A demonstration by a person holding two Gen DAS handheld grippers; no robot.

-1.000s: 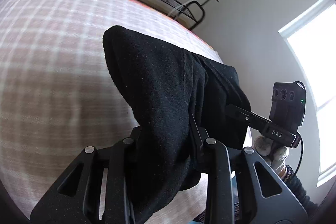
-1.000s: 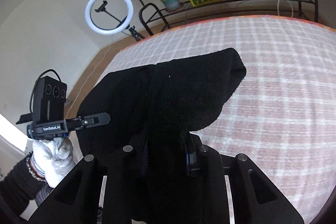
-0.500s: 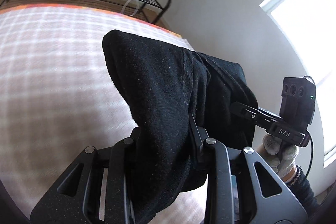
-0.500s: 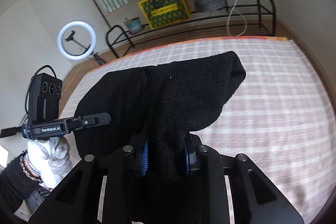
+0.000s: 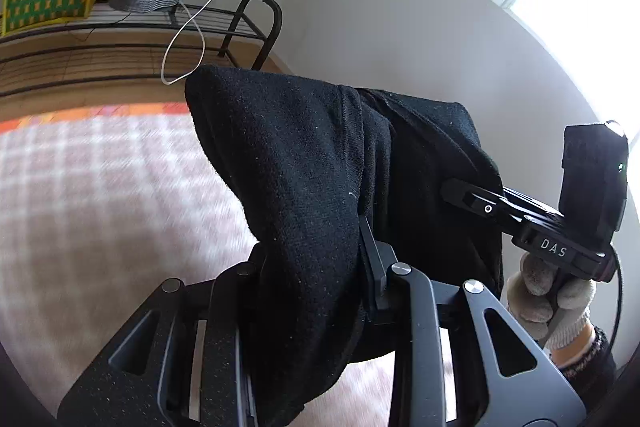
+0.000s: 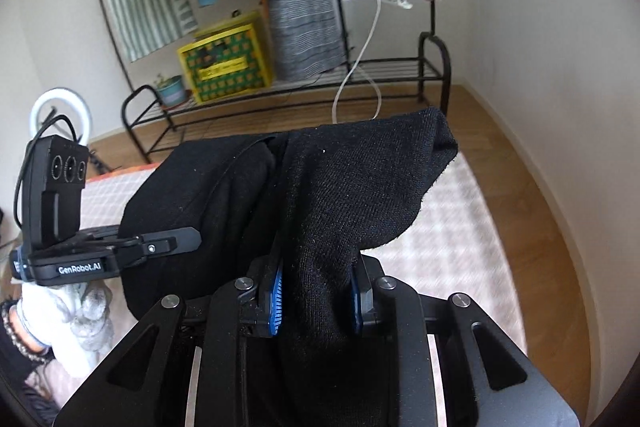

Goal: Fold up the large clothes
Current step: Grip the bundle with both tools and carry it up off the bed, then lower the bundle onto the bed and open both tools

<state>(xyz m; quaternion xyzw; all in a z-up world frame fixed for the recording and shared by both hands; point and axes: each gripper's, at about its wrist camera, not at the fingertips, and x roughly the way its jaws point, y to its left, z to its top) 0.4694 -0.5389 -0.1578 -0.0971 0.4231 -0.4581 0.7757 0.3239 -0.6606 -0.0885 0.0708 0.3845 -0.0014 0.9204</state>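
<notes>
Garment (image 5: 304, 163) black. Bed cover (image 5: 100, 211) pink-white check, orange edge. Crate (image 6: 226, 57) yellow-green pattern. Claw pads (image 6: 276, 295) blue. Gloves (image 5: 548, 291) grey-white.

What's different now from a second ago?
Both views have swung across the checked bed cover toward its far edge: the clothes rack and wood floor now fill the background. Nothing was taken or released: left gripper and right gripper keep their fingers clamped on the black garment, draped as before.
</notes>
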